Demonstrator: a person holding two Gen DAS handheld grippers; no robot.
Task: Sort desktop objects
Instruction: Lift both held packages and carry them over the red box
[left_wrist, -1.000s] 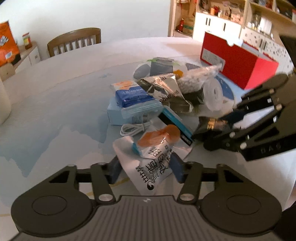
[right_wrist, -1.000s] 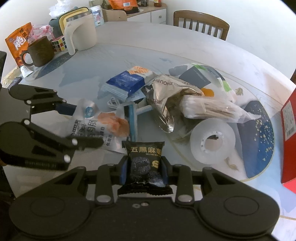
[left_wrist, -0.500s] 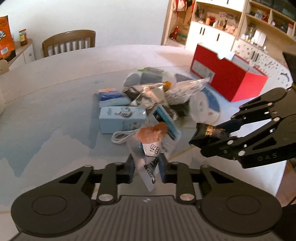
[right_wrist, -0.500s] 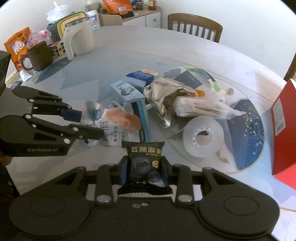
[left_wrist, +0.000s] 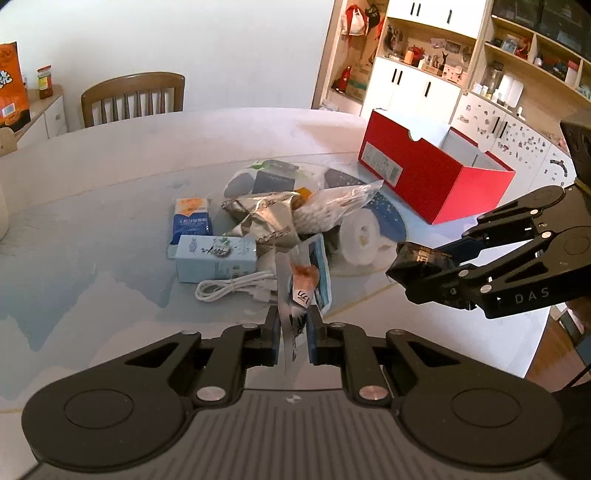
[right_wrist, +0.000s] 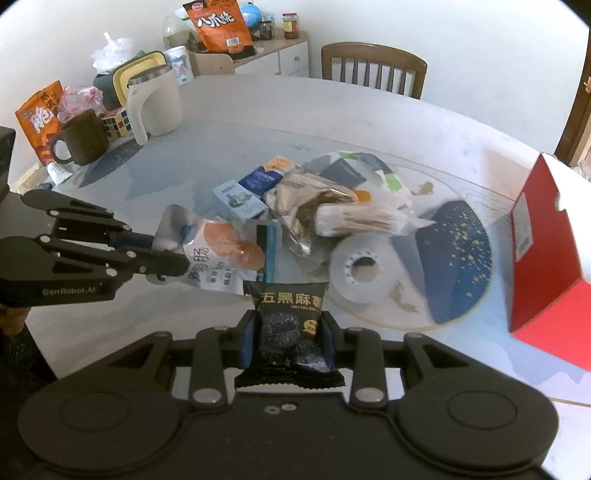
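My left gripper (left_wrist: 293, 325) is shut on a silvery sausage packet (left_wrist: 300, 295) with an orange picture, held edge-on above the table; in the right wrist view that sausage packet (right_wrist: 218, 254) hangs flat from the left gripper (right_wrist: 166, 254). My right gripper (right_wrist: 288, 332) is shut on a black sesame snack packet (right_wrist: 290, 317). From the left wrist view the right gripper (left_wrist: 436, 269) hovers at the right with the black packet (left_wrist: 417, 258) in it. A pile of loose objects lies mid-table: a foil bag (left_wrist: 266, 218), light blue box (left_wrist: 216, 258), white cable (left_wrist: 236, 288), tape roll (right_wrist: 360, 269).
An open red box (left_wrist: 424, 173) stands at the table's far right. A cream jug (right_wrist: 153, 105), brown mug (right_wrist: 81, 138), puzzle cube (right_wrist: 118, 123) and snack bags crowd the far left corner. A wooden chair (left_wrist: 133, 96) stands behind the table.
The left gripper closed on the sausage packet and lifted it off the table, turning it edge-on. The right gripper, still holding the black packet, rose and drifted sideways.
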